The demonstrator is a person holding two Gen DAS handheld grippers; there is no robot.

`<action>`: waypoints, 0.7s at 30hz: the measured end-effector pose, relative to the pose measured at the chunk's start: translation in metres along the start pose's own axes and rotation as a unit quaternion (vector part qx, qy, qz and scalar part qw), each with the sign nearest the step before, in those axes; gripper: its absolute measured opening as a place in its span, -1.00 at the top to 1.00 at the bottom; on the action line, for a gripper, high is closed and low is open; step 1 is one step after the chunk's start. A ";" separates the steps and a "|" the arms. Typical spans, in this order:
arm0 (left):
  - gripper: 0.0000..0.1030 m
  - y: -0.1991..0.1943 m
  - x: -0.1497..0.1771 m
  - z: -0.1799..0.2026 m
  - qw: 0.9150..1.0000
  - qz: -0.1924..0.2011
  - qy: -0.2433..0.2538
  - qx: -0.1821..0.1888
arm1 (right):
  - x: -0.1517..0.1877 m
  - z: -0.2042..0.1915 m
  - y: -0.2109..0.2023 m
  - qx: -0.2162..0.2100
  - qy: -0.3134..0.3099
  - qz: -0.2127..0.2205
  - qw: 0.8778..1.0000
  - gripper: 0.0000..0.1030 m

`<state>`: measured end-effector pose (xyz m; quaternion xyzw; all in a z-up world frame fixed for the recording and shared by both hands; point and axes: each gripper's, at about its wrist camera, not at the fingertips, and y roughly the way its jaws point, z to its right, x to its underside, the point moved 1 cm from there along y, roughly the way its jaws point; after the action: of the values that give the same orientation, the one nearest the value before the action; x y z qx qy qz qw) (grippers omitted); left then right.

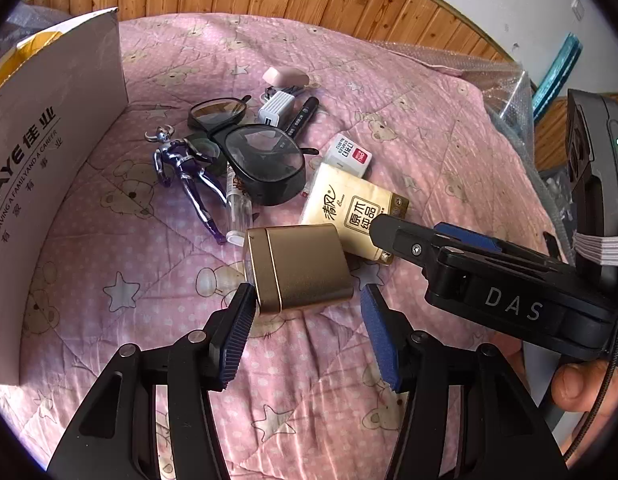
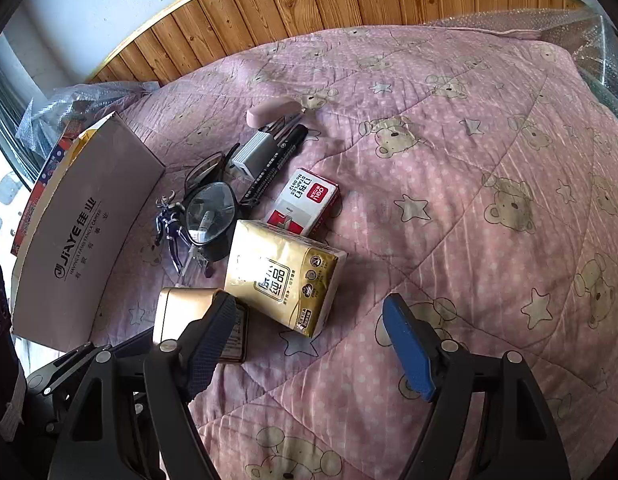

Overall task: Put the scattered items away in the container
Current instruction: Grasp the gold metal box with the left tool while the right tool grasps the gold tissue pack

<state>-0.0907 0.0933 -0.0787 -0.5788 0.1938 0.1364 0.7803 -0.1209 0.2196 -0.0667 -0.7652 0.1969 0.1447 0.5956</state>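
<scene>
Pink bear-print bed quilt [image 1: 309,380] carries the clutter, with the cardboard box [image 1: 57,184] at nine o'clock. Left gripper [image 1: 307,300], spread wide and empty, sits nearest the gold tin [image 1: 301,268], which lies at twelve o'clock just inside the fingertips, long axis crosswise. Right gripper [image 2: 309,320], also wide and empty, faces the tissue pack [image 2: 281,276]
</scene>
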 end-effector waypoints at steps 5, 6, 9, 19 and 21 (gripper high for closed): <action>-0.18 0.016 -0.004 -0.007 1.000 -0.008 -0.005 -0.012 | -0.006 -0.001 0.018 -0.015 -0.009 -0.015 1.000 -0.49; -0.18 0.019 -0.005 -0.010 1.000 -0.009 -0.007 -0.017 | -0.007 -0.002 0.022 -0.018 -0.013 -0.018 1.000 -0.49; -0.18 0.024 -0.007 -0.020 0.999 -0.008 -0.016 -0.029 | -0.009 -0.007 0.034 -0.030 -0.022 -0.027 0.999 -0.49; -0.07 0.031 -0.009 -0.029 0.999 0.005 -0.004 -0.044 | -0.012 -0.017 0.050 -0.032 -0.043 -0.013 0.998 -0.24; -0.07 0.030 -0.009 -0.027 0.999 0.005 0.001 -0.048 | -0.012 -0.021 0.051 -0.040 -0.047 -0.015 0.998 0.01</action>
<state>-0.1156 0.0763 -0.1070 -0.6145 0.1912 0.1489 0.7508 -0.1556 0.1903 -0.0997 -0.7838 0.1517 0.1794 0.5748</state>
